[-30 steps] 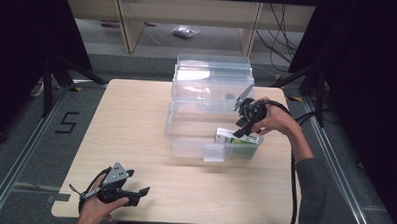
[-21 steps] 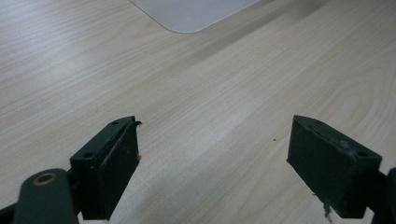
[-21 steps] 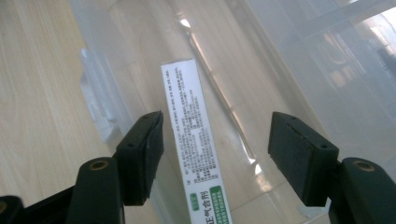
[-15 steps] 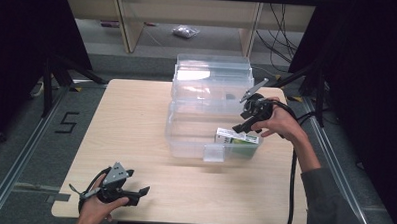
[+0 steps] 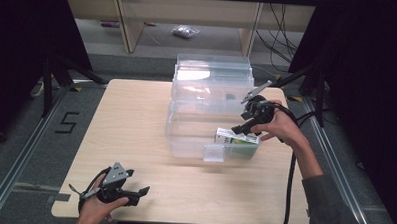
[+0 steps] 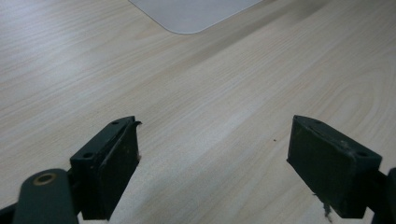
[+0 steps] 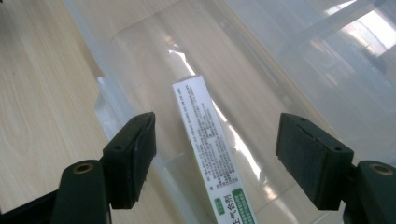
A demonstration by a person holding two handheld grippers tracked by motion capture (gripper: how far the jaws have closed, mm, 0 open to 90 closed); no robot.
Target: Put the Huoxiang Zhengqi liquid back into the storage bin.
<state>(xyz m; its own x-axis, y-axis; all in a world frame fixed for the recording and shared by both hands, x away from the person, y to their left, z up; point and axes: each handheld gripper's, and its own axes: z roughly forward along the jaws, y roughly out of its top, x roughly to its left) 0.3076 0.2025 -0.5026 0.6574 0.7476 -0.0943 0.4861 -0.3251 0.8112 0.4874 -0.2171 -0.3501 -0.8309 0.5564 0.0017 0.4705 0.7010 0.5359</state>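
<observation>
A: What's the setting?

B: A pale wooden table (image 5: 136, 125) under dark surroundings. At its near left edge the left gripper (image 5: 142, 191) rests with jaws spread wide, nothing between them.

A: And further right?

B: A clear plastic bin (image 5: 193, 137) holds a white-and-green box (image 5: 237, 138) lying flat at its right end. The right gripper (image 5: 238, 129) hovers just above the box; its jaws have just been opening and stand wide, clear of it.

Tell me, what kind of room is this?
Probably a lab or recording workshop, not a home: a bare wooden table ringed by black curtains, cables trailing on the floor, and a "5" taped beside it. A person works with a handheld tool.
</observation>
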